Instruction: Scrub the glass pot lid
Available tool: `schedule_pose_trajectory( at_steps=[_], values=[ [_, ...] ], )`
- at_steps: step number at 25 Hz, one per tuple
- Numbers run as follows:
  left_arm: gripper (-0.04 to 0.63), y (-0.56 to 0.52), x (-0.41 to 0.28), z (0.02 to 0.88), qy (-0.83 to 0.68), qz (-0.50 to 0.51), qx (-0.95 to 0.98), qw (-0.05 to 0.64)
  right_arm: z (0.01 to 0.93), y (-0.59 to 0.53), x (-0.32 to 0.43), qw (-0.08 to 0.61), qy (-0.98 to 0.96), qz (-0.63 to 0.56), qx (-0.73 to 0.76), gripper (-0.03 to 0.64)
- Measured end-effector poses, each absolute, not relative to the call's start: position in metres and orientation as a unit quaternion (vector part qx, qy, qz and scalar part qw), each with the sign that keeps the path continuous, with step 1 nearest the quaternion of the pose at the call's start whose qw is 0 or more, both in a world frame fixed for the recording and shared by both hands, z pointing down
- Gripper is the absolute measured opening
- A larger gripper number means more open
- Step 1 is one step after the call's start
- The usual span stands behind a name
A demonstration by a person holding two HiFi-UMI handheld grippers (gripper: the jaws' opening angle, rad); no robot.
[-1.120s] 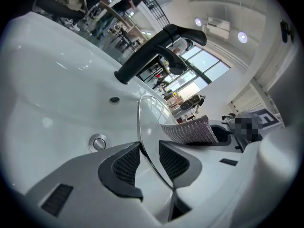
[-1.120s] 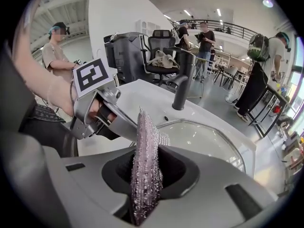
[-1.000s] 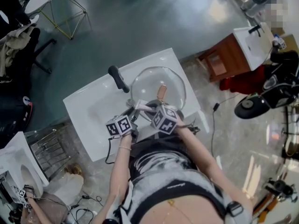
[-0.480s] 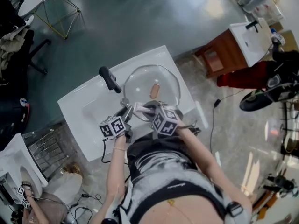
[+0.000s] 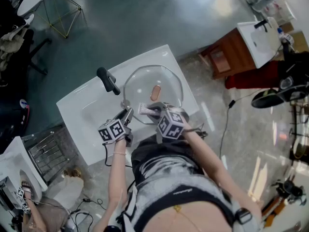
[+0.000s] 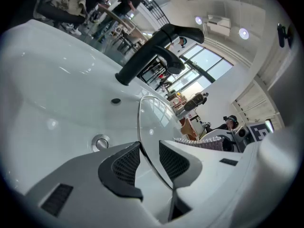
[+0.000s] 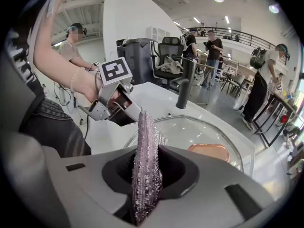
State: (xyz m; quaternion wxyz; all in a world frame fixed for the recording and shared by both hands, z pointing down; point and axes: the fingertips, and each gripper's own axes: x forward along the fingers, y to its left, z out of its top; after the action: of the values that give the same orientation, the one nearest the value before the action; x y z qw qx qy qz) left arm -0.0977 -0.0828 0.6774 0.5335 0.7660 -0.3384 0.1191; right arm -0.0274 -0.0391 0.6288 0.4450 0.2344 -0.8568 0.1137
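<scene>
head: overhead, far | gripper views: low, close | shared: glass lid

lid clear, knob copper | cloth silvery-lilac knit | sink white | faucet black

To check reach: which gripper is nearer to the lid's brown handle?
Right. The right gripper, holding the cloth, is just before the handle; the left gripper grips the lid's rim farther aside.
</scene>
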Motion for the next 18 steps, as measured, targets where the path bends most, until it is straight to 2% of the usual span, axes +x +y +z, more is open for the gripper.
schedule_pose_trajectory(
  at_steps=[7,18],
  values=[
    [0.123,-0.082,-0.101,0.681,-0.348,0.134,0.763,0.528,0.629,-0.016,-0.028,0.441,-0.870,0.116,0.188,0.086],
    [0.123,-0.083,-0.100,0.680,-0.350,0.126,0.763,0.528,0.624,-0.044,0.011,0.425,-0.863,0.119,0.246,0.081]
  ],
)
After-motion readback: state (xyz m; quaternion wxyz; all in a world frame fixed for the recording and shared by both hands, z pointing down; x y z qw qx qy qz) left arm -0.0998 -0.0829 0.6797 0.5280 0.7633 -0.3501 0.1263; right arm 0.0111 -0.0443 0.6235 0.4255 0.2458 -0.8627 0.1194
